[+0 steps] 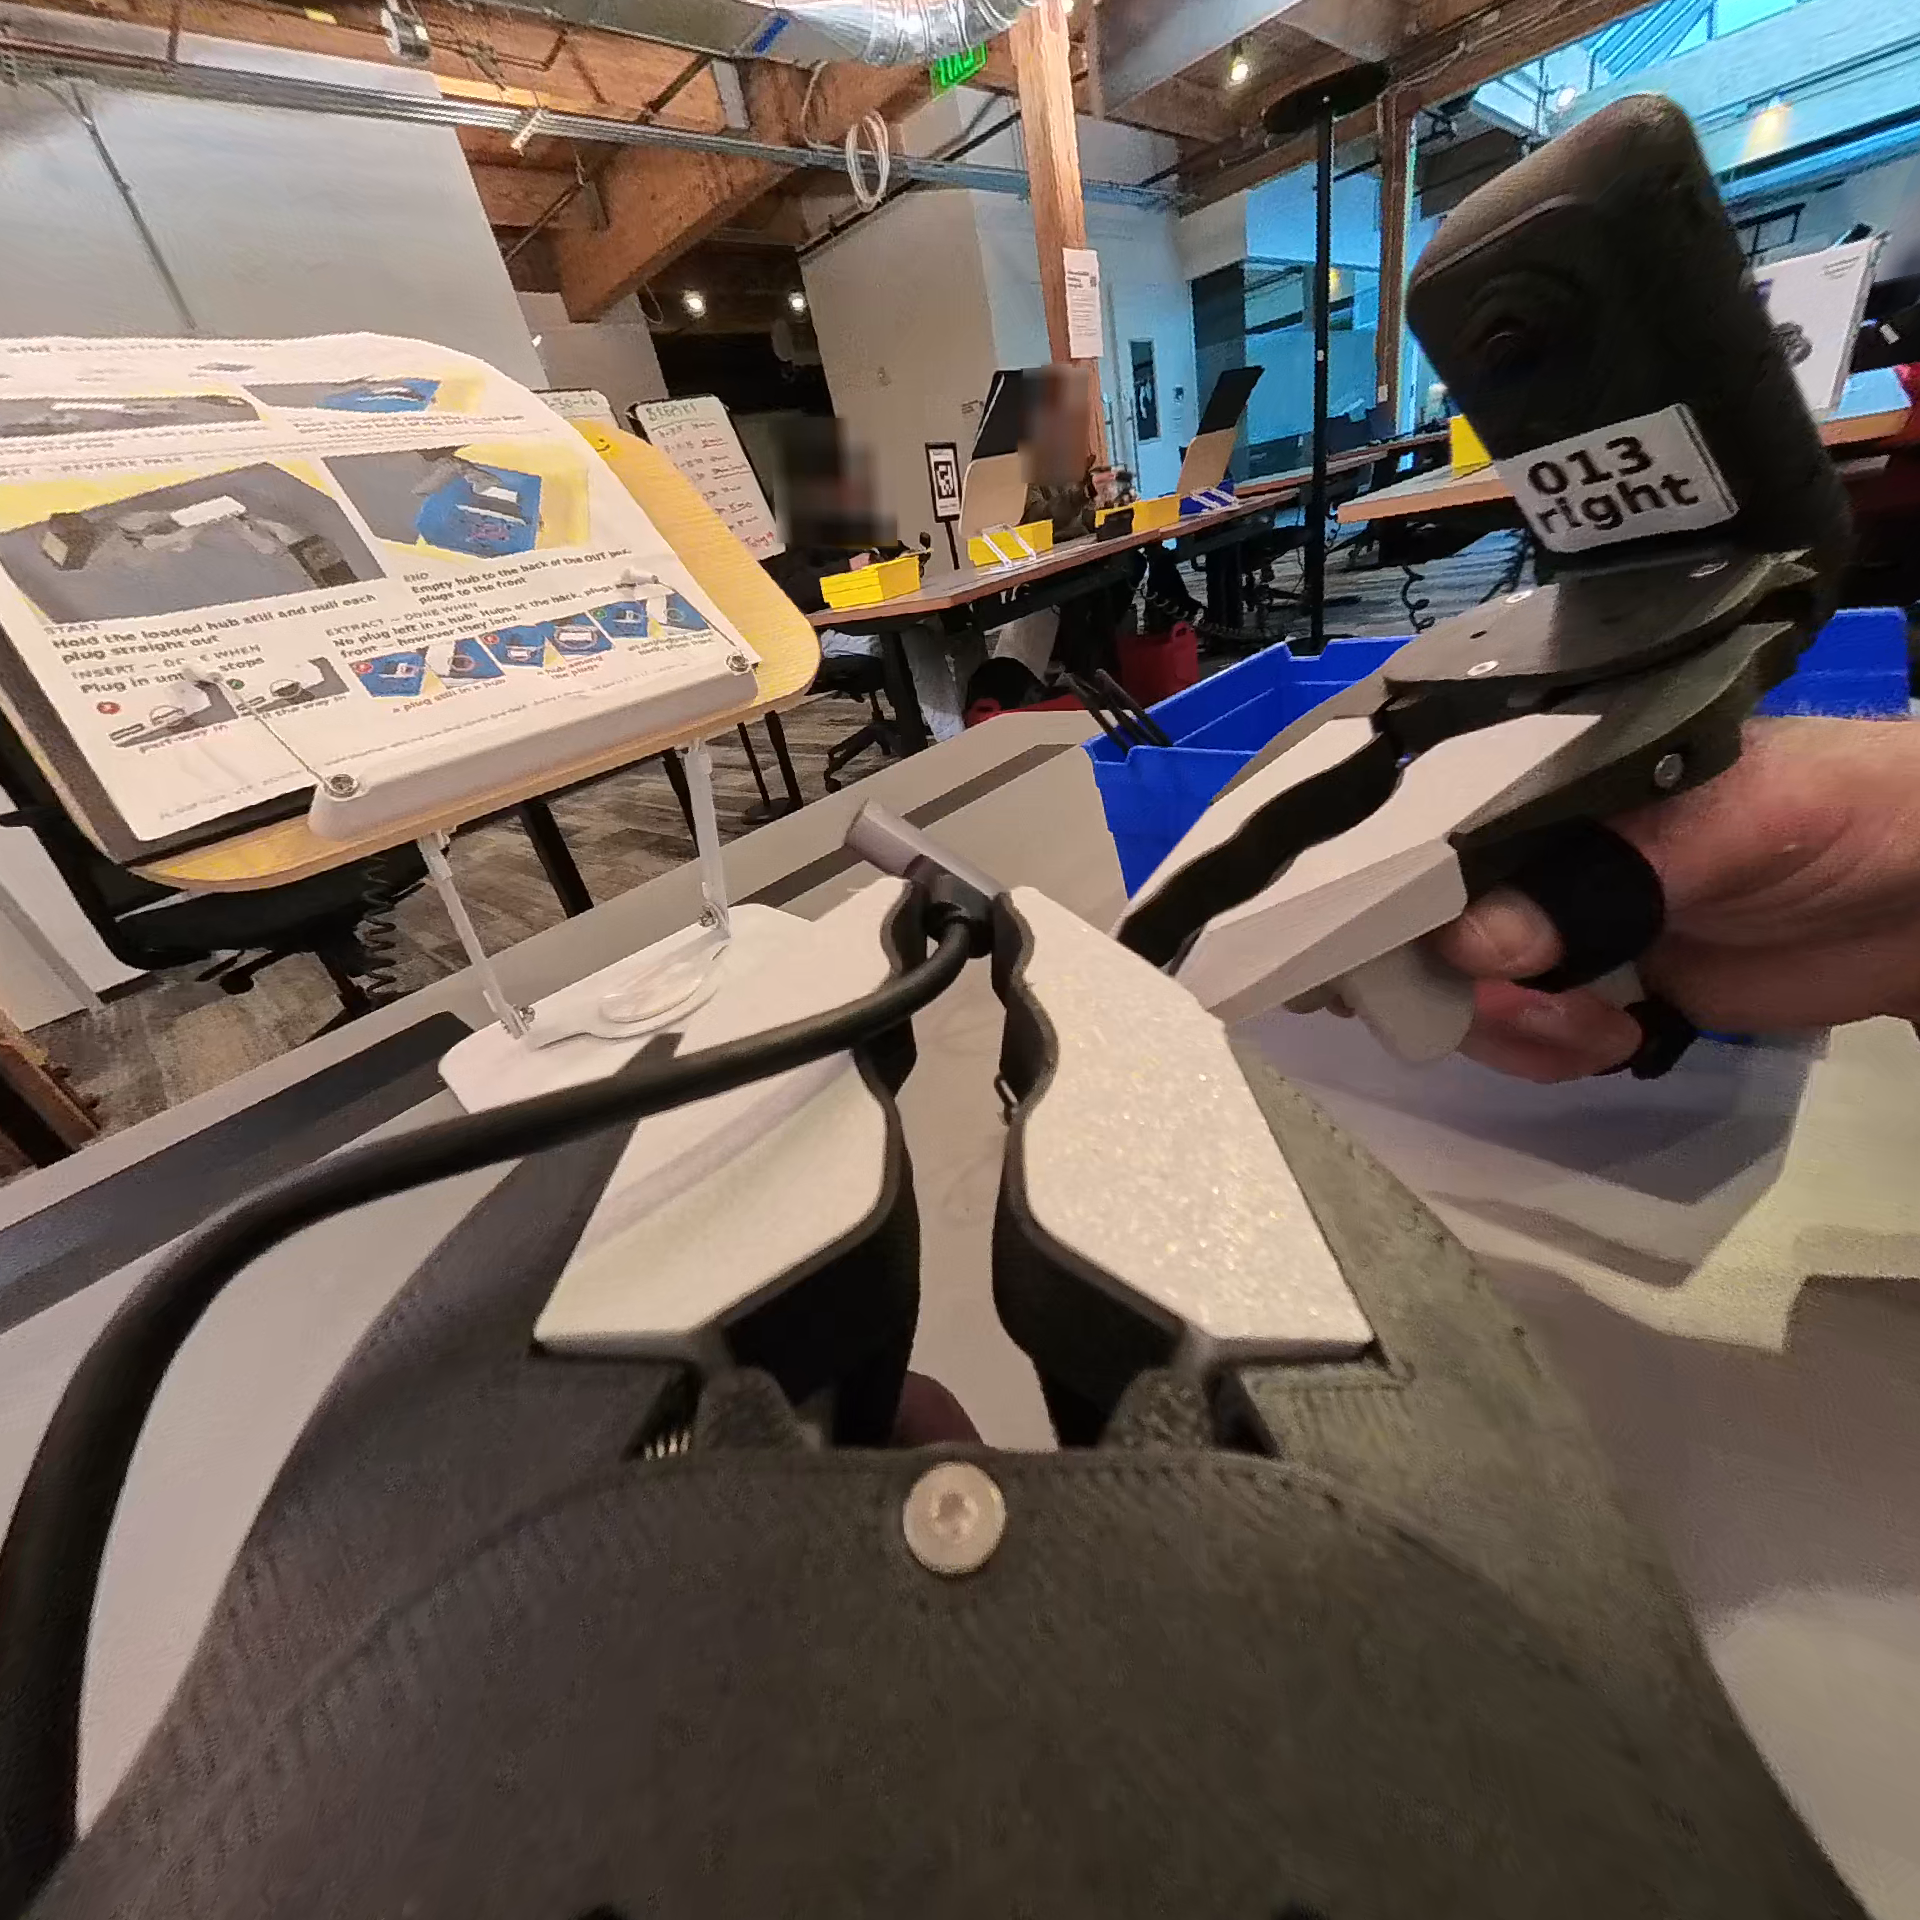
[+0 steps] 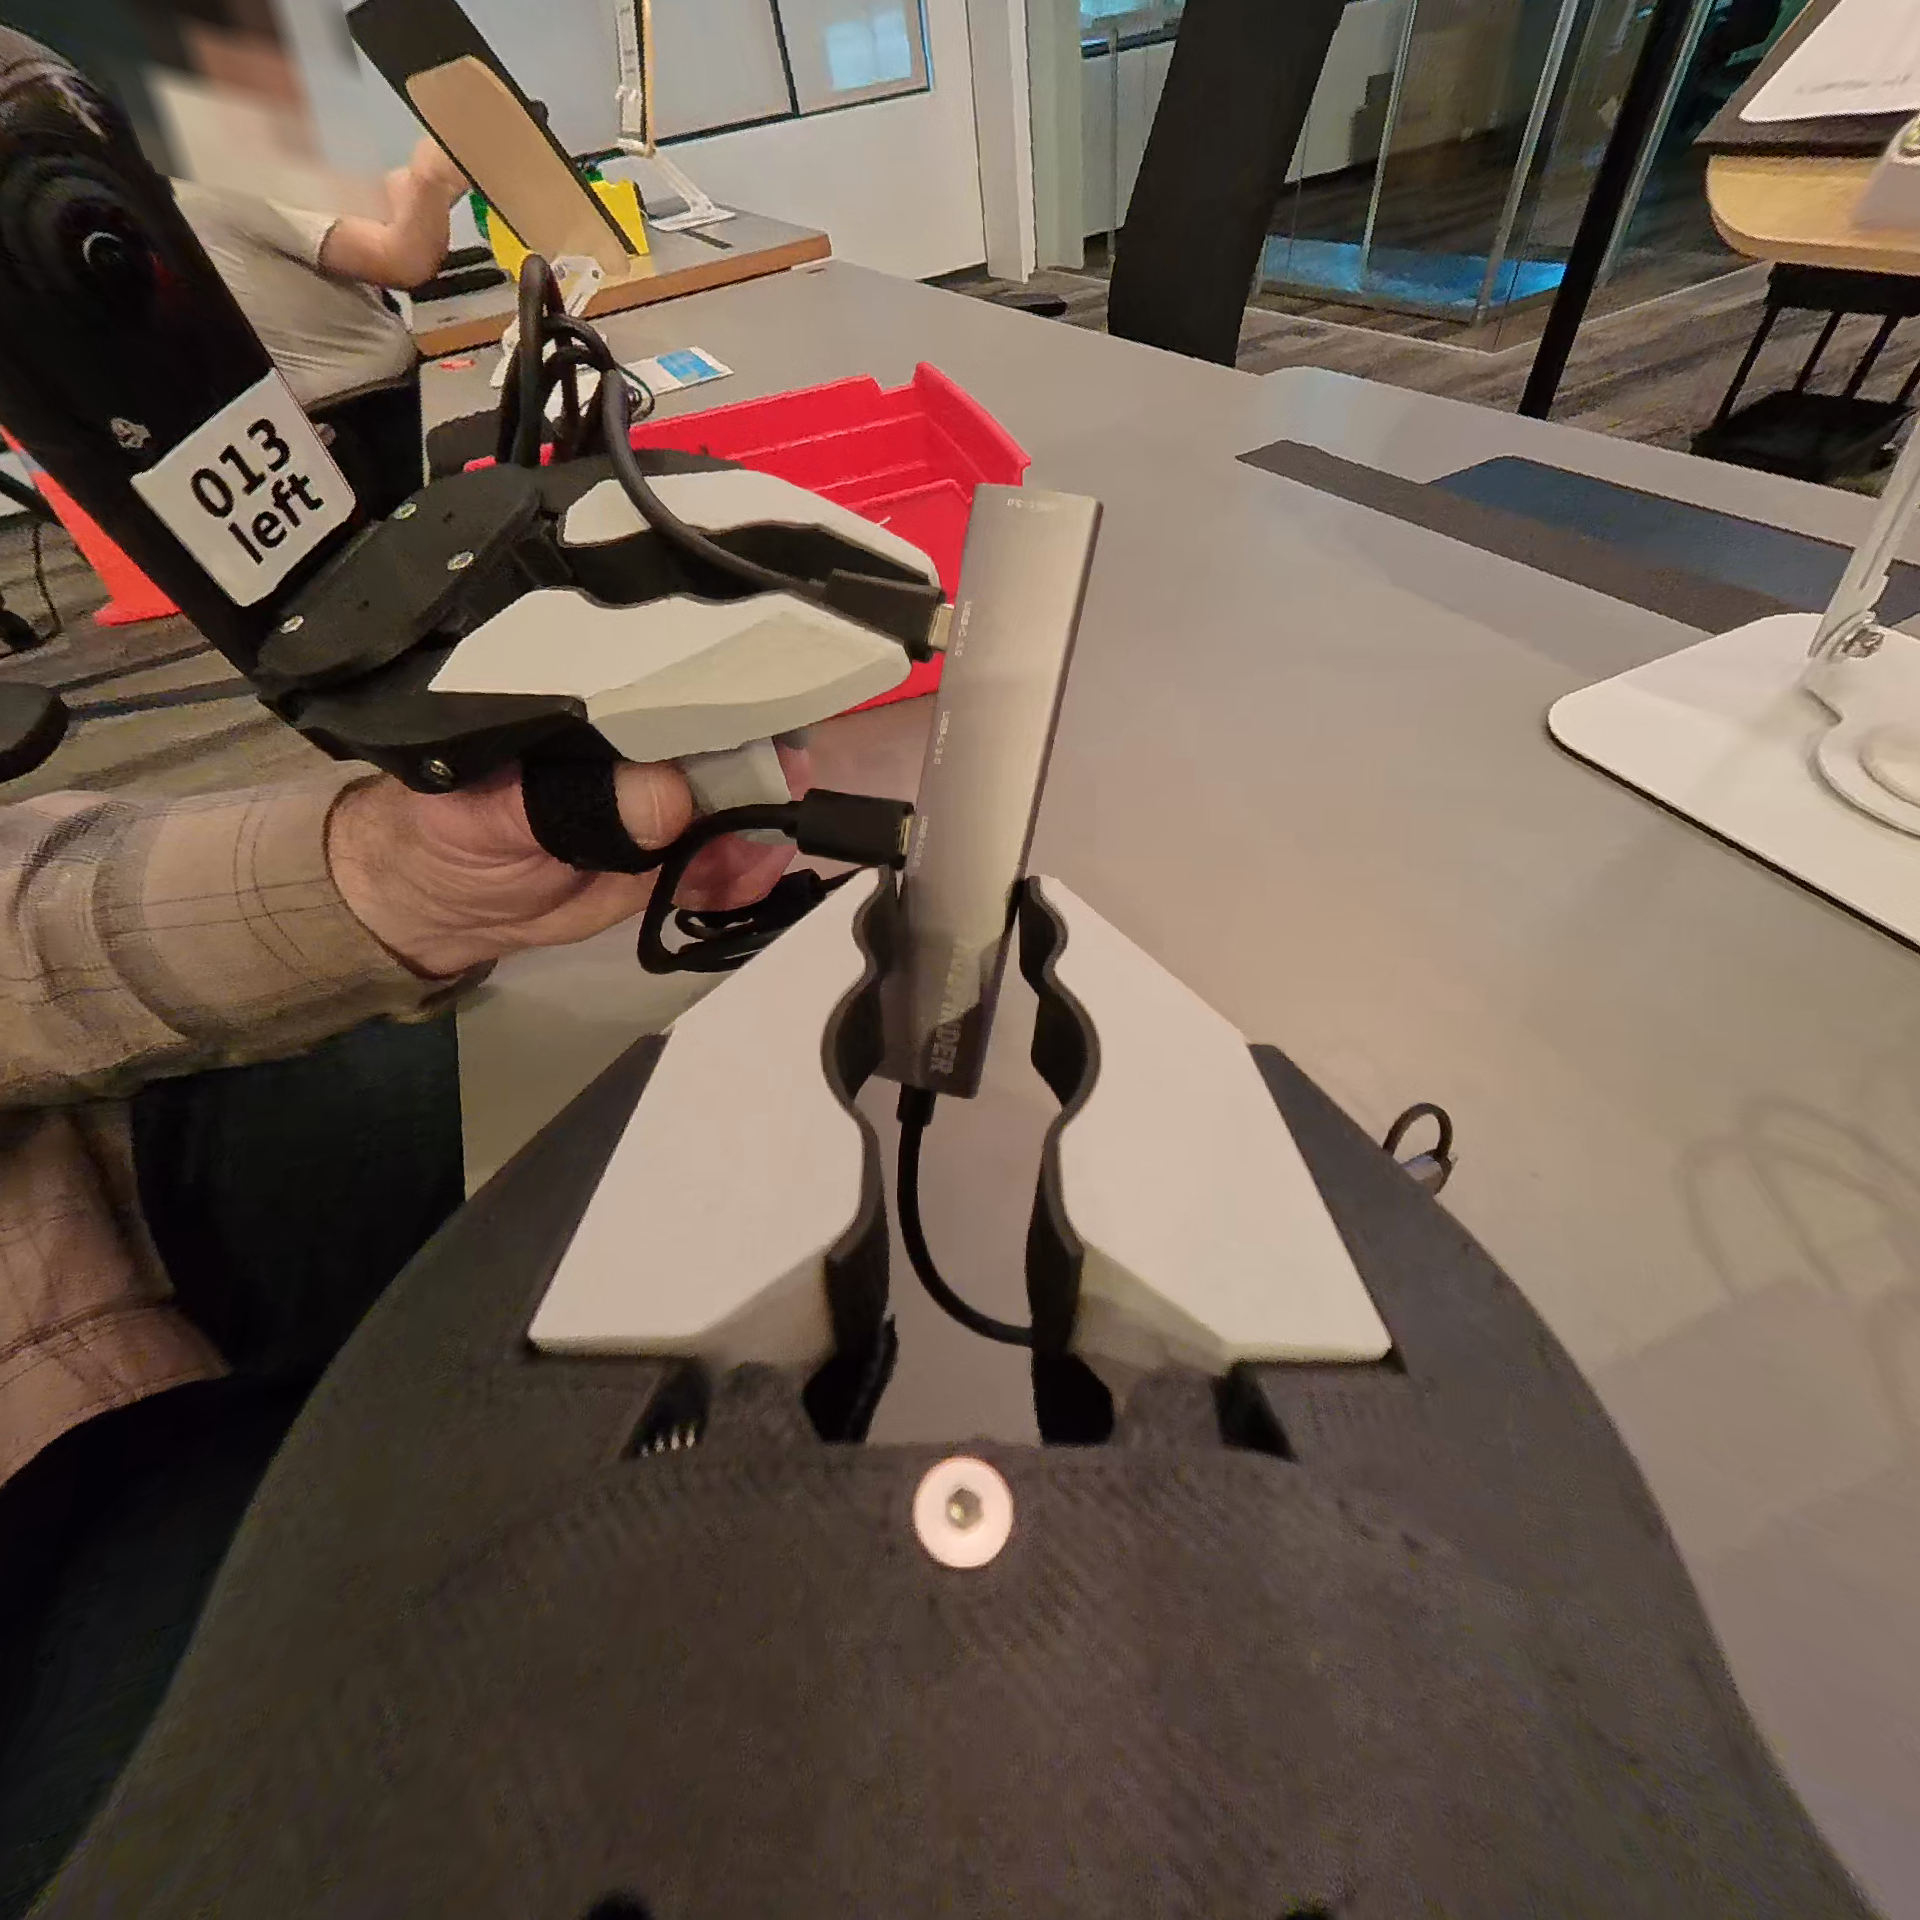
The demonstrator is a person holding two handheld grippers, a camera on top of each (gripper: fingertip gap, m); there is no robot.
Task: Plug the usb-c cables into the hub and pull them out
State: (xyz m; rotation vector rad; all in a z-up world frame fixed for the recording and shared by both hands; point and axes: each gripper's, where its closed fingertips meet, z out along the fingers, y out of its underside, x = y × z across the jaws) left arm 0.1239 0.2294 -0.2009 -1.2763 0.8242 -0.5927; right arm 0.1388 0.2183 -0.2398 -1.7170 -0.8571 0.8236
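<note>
My right gripper [image 2: 951, 909] is shut on the lower end of a grey hub [image 2: 1003, 717] and holds it upright above the table. One black usb-c plug [image 2: 857, 826] sits in a low side port. My left gripper [image 2: 925, 613] is shut on a second black plug [image 2: 883, 603]. Its metal tip still shows and touches the hub's side higher up. In the left wrist view the left gripper [image 1: 951, 920] pinches that plug, and its cable [image 1: 468, 1132] trails back to the left. The hub's end [image 1: 883, 836] shows just beyond. The right gripper [image 1: 1132, 935] comes in from the right.
A red bin [image 2: 831, 447] stands behind the left gripper and a blue bin [image 1: 1195, 748] behind the right one. An instruction sheet on a white stand [image 1: 364, 582] is at the table's far edge. A small loose cable [image 2: 1423, 1143] lies on the grey table [image 2: 1351, 779]. People sit at desks behind. The grippers' ends are close to 5 cm from one another.
</note>
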